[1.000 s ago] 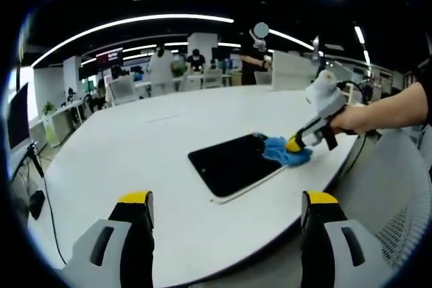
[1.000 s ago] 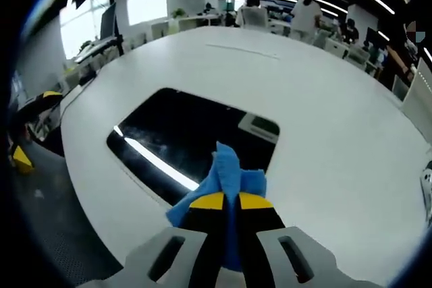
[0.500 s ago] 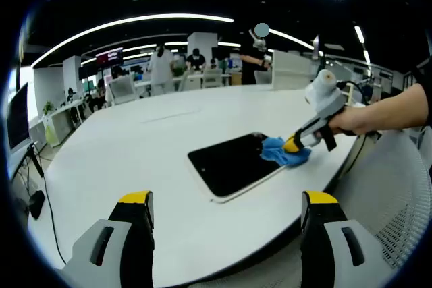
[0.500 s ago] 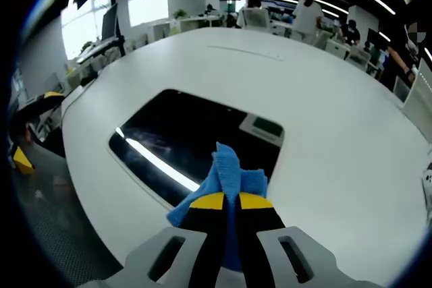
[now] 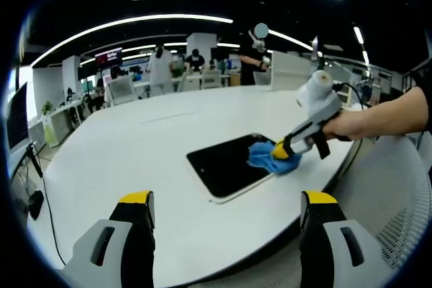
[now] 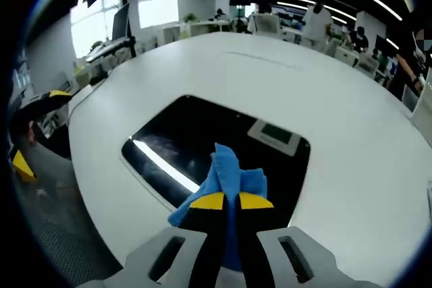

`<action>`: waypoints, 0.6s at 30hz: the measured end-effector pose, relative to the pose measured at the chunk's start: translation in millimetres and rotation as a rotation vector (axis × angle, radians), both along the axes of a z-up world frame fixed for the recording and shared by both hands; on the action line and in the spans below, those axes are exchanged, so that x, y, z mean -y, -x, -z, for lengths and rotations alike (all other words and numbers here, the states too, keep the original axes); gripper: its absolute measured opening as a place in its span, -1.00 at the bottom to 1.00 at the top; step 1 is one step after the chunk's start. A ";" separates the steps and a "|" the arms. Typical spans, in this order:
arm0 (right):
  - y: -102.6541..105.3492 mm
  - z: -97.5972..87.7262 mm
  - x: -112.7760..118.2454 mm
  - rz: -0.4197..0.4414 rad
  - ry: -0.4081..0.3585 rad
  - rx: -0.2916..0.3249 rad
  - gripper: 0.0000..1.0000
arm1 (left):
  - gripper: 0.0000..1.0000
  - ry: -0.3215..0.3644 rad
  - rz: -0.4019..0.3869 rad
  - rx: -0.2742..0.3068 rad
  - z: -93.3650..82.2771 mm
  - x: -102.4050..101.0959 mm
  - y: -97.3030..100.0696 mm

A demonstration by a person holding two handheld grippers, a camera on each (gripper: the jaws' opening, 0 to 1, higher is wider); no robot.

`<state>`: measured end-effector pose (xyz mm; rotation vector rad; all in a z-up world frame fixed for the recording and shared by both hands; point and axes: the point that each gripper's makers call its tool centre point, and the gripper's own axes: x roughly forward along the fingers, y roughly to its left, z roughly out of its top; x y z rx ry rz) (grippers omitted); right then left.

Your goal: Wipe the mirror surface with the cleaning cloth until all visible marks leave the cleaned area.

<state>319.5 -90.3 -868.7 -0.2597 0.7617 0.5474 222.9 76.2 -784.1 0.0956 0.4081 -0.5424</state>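
Observation:
A dark rectangular mirror (image 5: 226, 163) (image 6: 202, 146) lies flat on the white table (image 5: 135, 146), reflecting ceiling lights. My right gripper (image 6: 228, 202) (image 5: 278, 149) is shut on a blue cleaning cloth (image 6: 226, 173) (image 5: 264, 157), which presses on the mirror's near right part. A hand holds that gripper in the left gripper view. My left gripper (image 5: 226, 200) stands open near the table's front edge, well short of the mirror, with nothing between its yellow-tipped jaws.
The table (image 6: 351, 133) is large, round-edged and white. A mesh chair (image 5: 398, 193) stands at the right. Several people (image 5: 160, 65) and desks fill the office beyond. A monitor (image 5: 19, 116) sits at the left.
The right gripper has slid the blue cloth from the mirror's right edge further onto the glass. The left gripper has held still.

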 end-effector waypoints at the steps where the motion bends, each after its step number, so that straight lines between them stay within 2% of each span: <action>1: 0.0 -0.1 -2.6 -0.006 0.002 0.000 -1.00 | 0.78 -0.001 -0.001 -0.001 0.2 -0.2 0.3; 18: 0.5 -0.2 -54.1 -0.095 -0.009 -0.002 -1.00 | 0.78 -0.002 0.000 -0.003 0.7 -0.7 0.5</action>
